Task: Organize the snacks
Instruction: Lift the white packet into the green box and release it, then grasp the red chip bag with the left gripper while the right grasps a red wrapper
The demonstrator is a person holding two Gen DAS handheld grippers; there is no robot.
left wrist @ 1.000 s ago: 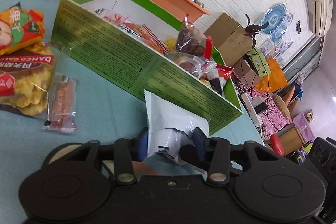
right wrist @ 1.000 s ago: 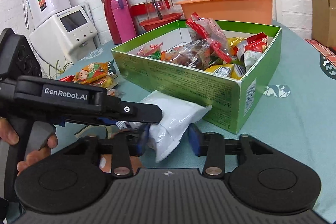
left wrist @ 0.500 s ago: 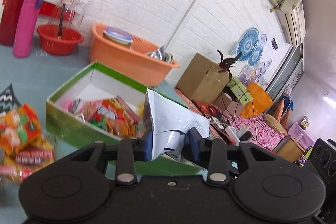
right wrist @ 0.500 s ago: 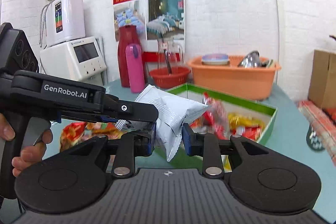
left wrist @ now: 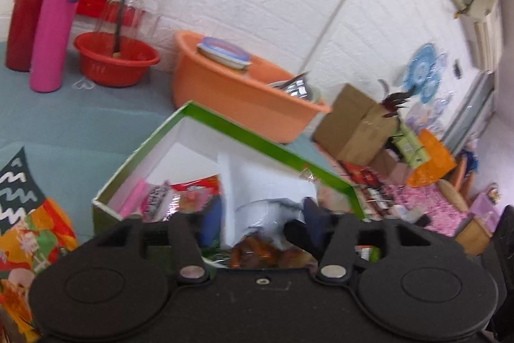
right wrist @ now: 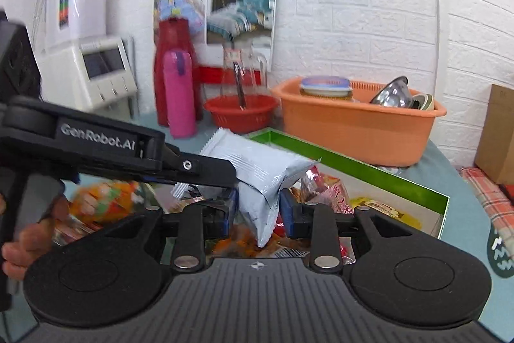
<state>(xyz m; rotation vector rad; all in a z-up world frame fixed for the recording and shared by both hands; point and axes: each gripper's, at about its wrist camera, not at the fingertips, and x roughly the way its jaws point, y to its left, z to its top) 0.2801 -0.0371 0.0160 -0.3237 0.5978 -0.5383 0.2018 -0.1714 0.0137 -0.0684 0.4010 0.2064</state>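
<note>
Two claws, left claw (left wrist: 261, 216) and right claw (right wrist: 258, 209), clamping one white packet (right wrist: 260, 172), over one green box (right wrist: 353, 164)

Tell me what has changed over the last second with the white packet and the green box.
The white snack packet, then low beside the green box's outer wall at table level, has been lifted and carried over the open box, above the snacks inside. Both the left tool and the right tool stay clamped on it; nothing was released. The box, the orange basin and the loose packets on the table have not moved.
</note>
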